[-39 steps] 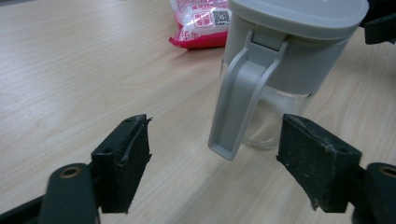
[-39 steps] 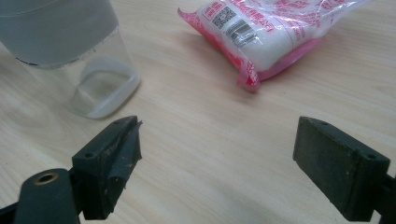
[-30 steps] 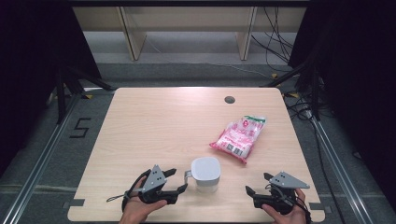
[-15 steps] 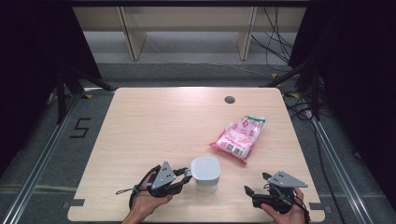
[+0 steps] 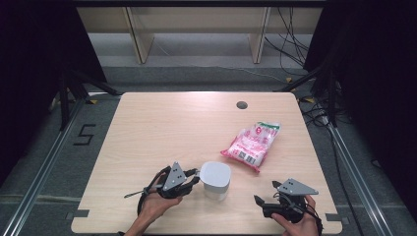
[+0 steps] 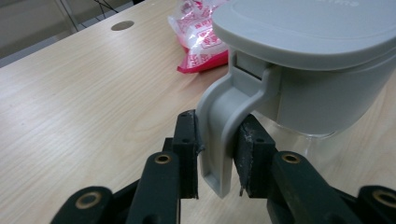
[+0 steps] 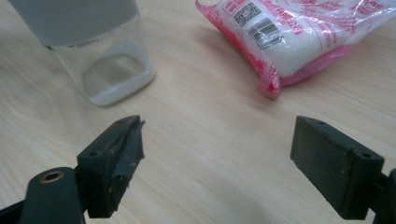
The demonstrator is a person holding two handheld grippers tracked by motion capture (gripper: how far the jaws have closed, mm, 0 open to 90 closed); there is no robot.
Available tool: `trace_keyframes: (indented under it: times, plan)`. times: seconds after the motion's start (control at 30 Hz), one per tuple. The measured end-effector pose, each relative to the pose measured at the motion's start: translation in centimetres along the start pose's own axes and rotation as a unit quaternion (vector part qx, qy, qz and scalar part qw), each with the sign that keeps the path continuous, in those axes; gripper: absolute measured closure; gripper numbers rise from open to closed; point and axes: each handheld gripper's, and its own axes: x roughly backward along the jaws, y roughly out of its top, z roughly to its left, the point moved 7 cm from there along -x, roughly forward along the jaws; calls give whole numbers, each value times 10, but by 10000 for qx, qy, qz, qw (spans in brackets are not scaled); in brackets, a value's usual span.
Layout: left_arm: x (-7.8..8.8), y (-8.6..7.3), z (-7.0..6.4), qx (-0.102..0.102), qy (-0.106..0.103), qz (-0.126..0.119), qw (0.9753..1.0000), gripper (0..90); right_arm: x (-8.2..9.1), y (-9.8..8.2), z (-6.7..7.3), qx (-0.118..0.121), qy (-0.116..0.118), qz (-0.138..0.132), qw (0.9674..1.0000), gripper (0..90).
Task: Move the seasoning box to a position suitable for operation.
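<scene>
2 fingers (image 6: 187,154) around jug handle (image 6: 224,126)

The high view looks forward and down from above the person's edge of the tabletop (image 5: 162,123), taking in all of it. The left gripper view sits low and very close to the grey jug (image 6: 308,60), facing across the wood. The right gripper view looks low along its jaws. All three share the jug and the pink bag (image 7: 299,37).
</scene>
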Motion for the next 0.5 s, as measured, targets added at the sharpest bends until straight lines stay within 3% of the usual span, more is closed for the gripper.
trace_keyframes:
  times: [0.07,0.1,0.13,0.17,0.2,0.3,0.37,0.5]
  plan:
    - [4,0,3,129,-15,-62,9999,726,0,1,1,-39,33,-31,10000,177]
    - [6,0,5,140,22,-87,9999,792,0,1,0,-6,20,-52,10000,178]
    - [8,1,7,128,133,-84,9998,803,-1,1,-1,-21,11,-53,10000,179]
    - [10,3,11,-41,277,-128,9995,831,0,1,0,-56,30,-49,10000,179]
    - [11,5,13,-6,289,-205,9994,884,0,1,0,-22,35,-47,10000,179]
    - [13,8,14,72,160,-336,9993,851,-1,1,0,-25,16,-51,10000,179]
    - [13,8,16,-64,228,-303,9993,793,-1,0,3,-38,107,-18,9999,179]
    - [10,3,13,-129,113,-177,9997,758,0,1,3,-92,34,12,10000,180]
